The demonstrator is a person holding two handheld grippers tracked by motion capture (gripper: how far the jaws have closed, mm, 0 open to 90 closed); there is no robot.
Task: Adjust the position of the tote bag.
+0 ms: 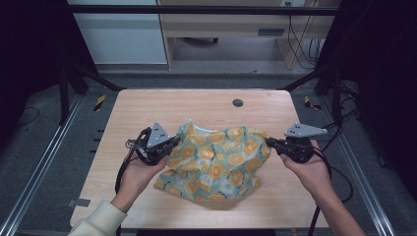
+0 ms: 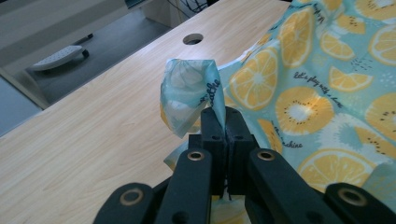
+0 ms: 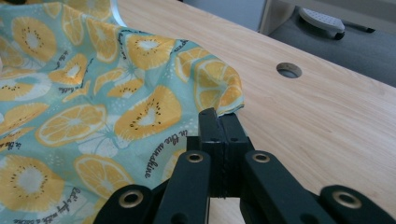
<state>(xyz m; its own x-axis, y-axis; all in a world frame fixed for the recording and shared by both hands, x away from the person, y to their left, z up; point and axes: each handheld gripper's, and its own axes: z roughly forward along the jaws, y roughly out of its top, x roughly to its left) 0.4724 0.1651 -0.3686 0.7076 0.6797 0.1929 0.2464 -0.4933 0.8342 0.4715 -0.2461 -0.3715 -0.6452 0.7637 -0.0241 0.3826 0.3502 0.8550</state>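
Observation:
A teal cloth (image 1: 216, 162) printed with orange and kiwi slices lies rumpled in the middle of the wooden table (image 1: 147, 105). My left gripper (image 1: 173, 142) is shut on the cloth's left edge; in the left gripper view a pinched corner of the cloth (image 2: 189, 93) sticks up above the closed jaws of the left gripper (image 2: 225, 112). My right gripper (image 1: 269, 141) is shut on the cloth's right edge; in the right gripper view the cloth (image 3: 93, 102) spreads left from the closed jaws of the right gripper (image 3: 219, 114). The cloth hangs slightly lifted between the two grippers.
A round cable hole (image 1: 238, 103) sits near the table's far edge. Metal frame rails (image 1: 39, 162) run along both sides of the table. A wooden desk (image 1: 221, 29) stands beyond the far edge.

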